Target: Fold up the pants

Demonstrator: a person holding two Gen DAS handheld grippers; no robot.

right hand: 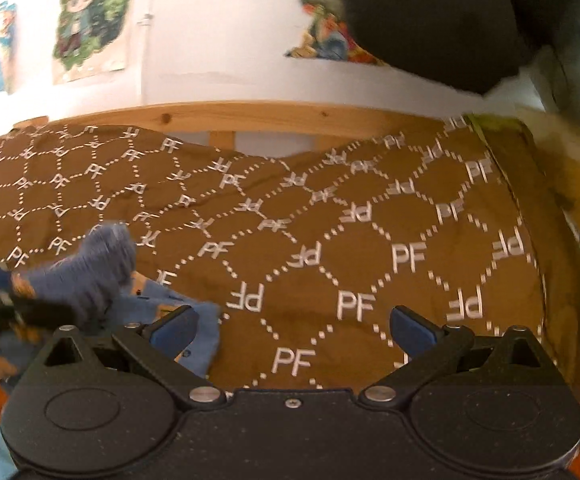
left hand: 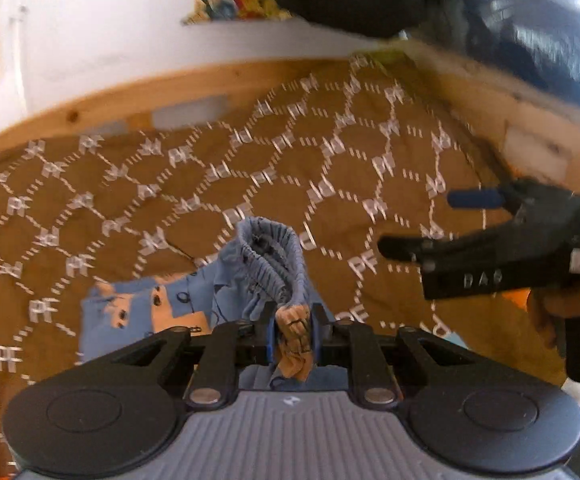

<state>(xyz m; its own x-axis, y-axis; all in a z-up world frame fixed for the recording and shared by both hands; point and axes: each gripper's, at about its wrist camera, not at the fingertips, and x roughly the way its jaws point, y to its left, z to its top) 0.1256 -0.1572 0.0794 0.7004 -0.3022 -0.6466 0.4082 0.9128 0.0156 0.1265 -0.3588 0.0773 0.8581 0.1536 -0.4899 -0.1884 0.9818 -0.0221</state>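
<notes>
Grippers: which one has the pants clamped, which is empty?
The left gripper is shut on the pants, cloth bunched between its pads. The right gripper stands wide open over the brown bedspread, nothing between its fingers.

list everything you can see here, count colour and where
pants: one, blue with tan print, elastic waistband raised, bunched on the cover's near left
bed cover: one, brown with white PF lettering, spread over the bed
bed frame: one, light wood, along the cover's far edge
posters: several, multicoloured, on the white wall
dark garment: one, black, hanging at upper right
left gripper: one, black with blue pads, shut on the pants fabric
right gripper: one, black with blue pads, open and empty above the cover
</notes>
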